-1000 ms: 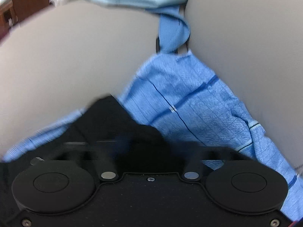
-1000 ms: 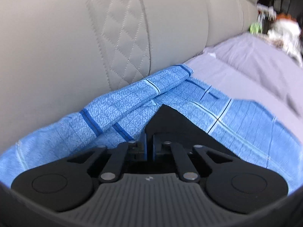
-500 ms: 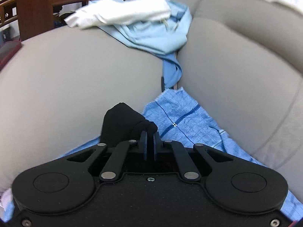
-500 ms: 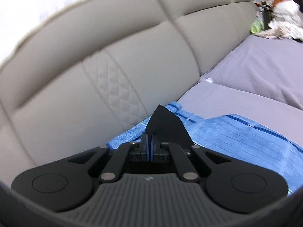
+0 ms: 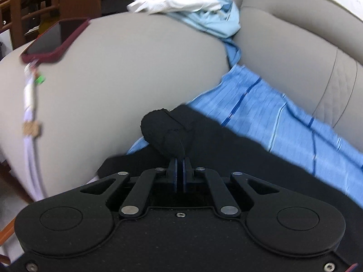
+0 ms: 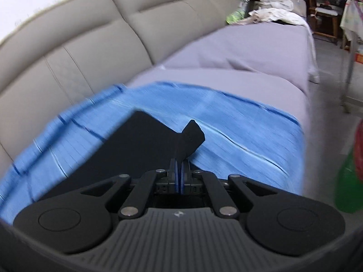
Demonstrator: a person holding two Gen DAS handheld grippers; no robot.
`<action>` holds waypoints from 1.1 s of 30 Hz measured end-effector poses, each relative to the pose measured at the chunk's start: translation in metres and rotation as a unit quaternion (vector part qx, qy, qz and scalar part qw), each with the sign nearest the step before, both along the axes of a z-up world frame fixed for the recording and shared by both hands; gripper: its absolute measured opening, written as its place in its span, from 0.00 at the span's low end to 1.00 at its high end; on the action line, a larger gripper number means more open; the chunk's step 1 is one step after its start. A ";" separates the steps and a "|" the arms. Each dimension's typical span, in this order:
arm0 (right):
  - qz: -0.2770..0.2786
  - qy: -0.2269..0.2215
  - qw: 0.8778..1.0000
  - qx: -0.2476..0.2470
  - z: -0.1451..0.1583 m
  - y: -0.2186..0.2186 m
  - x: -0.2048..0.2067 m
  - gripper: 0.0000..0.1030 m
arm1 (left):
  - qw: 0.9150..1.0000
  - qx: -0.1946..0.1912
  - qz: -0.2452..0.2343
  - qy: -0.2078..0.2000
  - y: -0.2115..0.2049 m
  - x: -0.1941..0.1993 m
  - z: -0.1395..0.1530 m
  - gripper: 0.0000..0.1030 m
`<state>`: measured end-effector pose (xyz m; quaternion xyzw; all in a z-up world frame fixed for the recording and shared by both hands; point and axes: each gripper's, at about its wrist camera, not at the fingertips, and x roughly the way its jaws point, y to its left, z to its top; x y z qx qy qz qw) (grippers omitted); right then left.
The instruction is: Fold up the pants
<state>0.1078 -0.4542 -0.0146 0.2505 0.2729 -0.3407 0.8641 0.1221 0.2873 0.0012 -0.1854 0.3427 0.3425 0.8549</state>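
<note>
On the far left of the left wrist view, a phone in a dark red case [image 5: 53,43] lies on top of the rounded beige sofa armrest [image 5: 127,77], with a pale cable [image 5: 30,113] trailing down the armrest's face below it. Farther right along the top of the armrest sits a white cloth [image 5: 179,0] on a light blue garment [image 5: 217,21] that drapes into the gap beside the sofa backrest [image 5: 292,54]. Below the armrest, the left gripper [image 5: 179,165] has its jaws pressed together on a bunched fold of the black pants [image 5: 168,133]; the rest of the black fabric spreads to the right over a blue checked sheet [image 5: 272,117].

In the right wrist view, the beige sofa backrest [image 6: 74,52] runs along the left, and the blue checked sheet [image 6: 226,117] covers the seat in front of it. The right gripper [image 6: 179,167] is clamped on a black corner of the pants [image 6: 190,138], more of which lies to the left on the sheet. Beyond the sheet stretches the grey seat cover [image 6: 249,52], with a pile of white laundry [image 6: 274,2] at its far end. A green and red object [image 6: 350,181], blurred, is at the right edge.
</note>
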 end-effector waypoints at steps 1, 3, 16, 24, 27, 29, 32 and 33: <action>-0.001 0.006 1.000 -0.003 -0.003 0.003 -0.006 0.04 | 1.000 0.001 0.001 0.002 0.000 -0.008 -0.002 0.04; 0.000 0.016 1.000 -0.014 -0.005 0.006 -0.018 0.04 | 1.000 -0.001 -0.001 0.000 0.001 -0.020 -0.002 0.04; 0.018 0.080 0.995 -0.050 -0.029 0.007 -0.040 0.05 | 0.998 0.017 -0.003 0.052 -0.014 -0.063 -0.029 0.04; 0.043 0.110 0.988 -0.095 -0.033 0.016 -0.039 0.06 | 0.997 0.025 -0.006 0.075 -0.021 -0.076 -0.042 0.05; 0.043 0.115 0.988 -0.094 -0.036 0.013 -0.041 0.09 | 0.996 0.021 -0.004 0.082 -0.020 -0.081 -0.048 0.06; 0.043 0.115 0.988 -0.097 -0.035 0.013 -0.042 0.09 | 0.996 0.023 -0.004 0.086 -0.020 -0.082 -0.050 0.06; 0.040 0.122 0.987 -0.101 -0.038 0.009 -0.040 0.33 | 0.995 0.027 -0.005 0.091 -0.022 -0.079 -0.052 0.06; 0.039 0.118 0.987 -0.100 -0.037 0.006 -0.040 0.33 | 0.995 0.027 -0.005 0.092 -0.022 -0.079 -0.052 0.07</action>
